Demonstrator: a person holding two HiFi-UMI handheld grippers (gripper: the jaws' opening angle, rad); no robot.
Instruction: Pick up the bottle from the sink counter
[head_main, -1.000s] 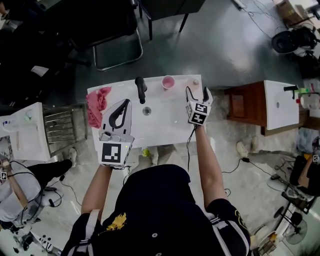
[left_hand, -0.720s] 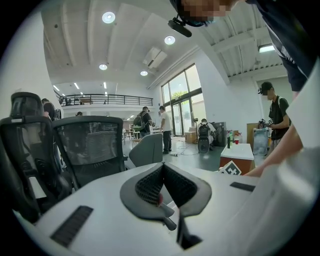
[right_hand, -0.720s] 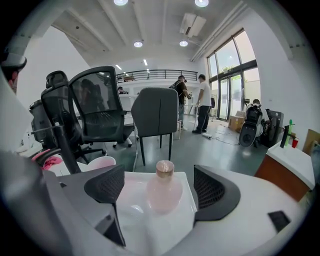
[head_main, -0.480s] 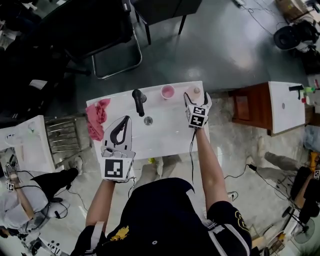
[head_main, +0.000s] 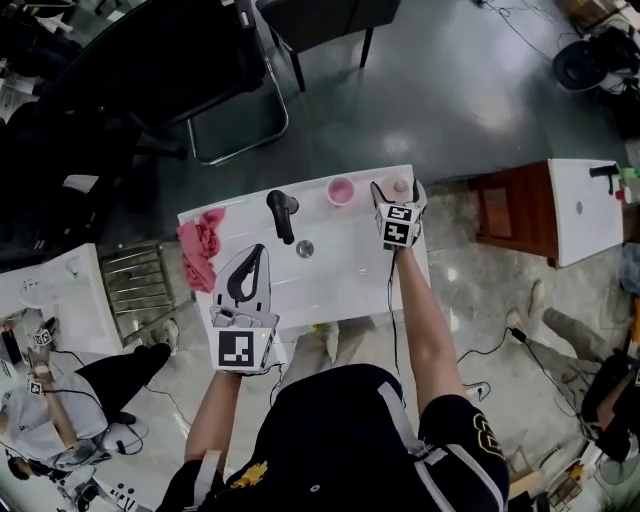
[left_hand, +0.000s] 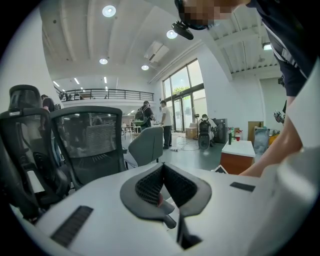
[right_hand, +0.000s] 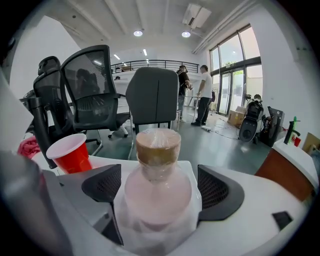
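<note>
Head and gripper views at the sink counter. The bottle stood at the counter's far right corner, just right of a red cup and well right of the black faucet. It lay directly between the jaws of the right gripper, near the middle of the gap. Those jaws were spread wide and had just been opening. One ribbed pad flanked the bottle's rounded body on each side, close beside it but with a thin gap showing, so nothing was pinched. The bottle was upright: its long axis ran vertically, the tan cap pointed up, and the pale pink body rested on the counter, the whole wrapped in clear film. In the head view it appeared only as a small pale disc between the fingertips, cap toward the camera. The left gripper hovered over the counter's near left part, between a pink cloth and the drain. Its jaws were pressed together at the tips, with no object gripped.
</note>
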